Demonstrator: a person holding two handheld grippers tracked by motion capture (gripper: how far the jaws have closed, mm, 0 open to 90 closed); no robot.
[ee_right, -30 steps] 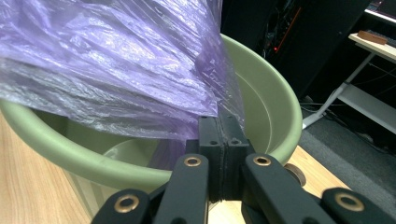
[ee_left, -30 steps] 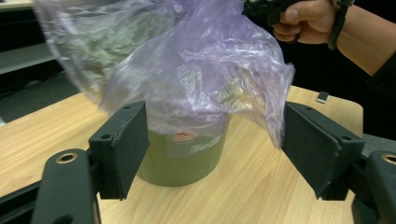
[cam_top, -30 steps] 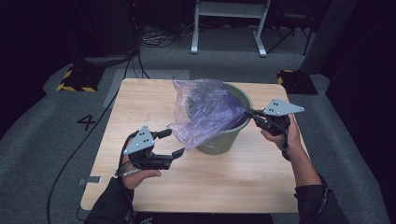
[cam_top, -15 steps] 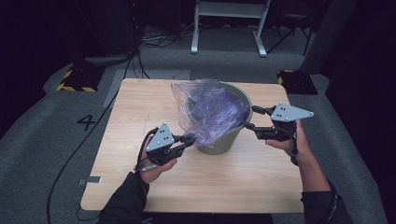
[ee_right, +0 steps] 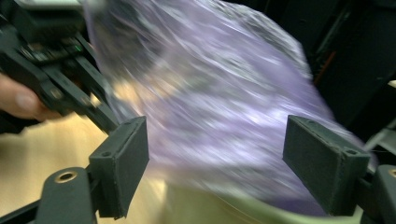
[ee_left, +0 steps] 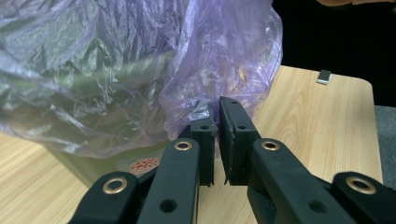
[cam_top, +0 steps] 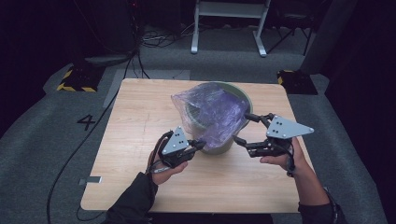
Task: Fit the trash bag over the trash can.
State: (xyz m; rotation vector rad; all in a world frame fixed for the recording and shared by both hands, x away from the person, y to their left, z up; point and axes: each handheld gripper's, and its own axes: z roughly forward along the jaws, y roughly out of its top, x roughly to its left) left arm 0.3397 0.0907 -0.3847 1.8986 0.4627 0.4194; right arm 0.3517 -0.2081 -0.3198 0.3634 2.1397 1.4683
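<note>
Meanwhile my left fingers (ee_left: 217, 135) had just closed on the purple bag (cam_top: 212, 112) while my right fingers (cam_top: 245, 128), just opened, needed a fresh hold along the bin (cam_top: 243, 95) rim.

The high view is looking forward and down over the whole desk (cam_top: 140, 186); both gripper views are peering level, close up, sharing the purple plastic bag (cam_top: 212, 112) from opposite sides

One wooden table (cam_top: 140, 177) stands in the high view. On it sits one green bin (cam_top: 219, 145), draped with one purple plastic bag (cam_top: 210, 112). Two grippers work at it, a left gripper (cam_top: 200, 145) and a right gripper (cam_top: 243, 128), each held in one hand, making two hands.
</note>
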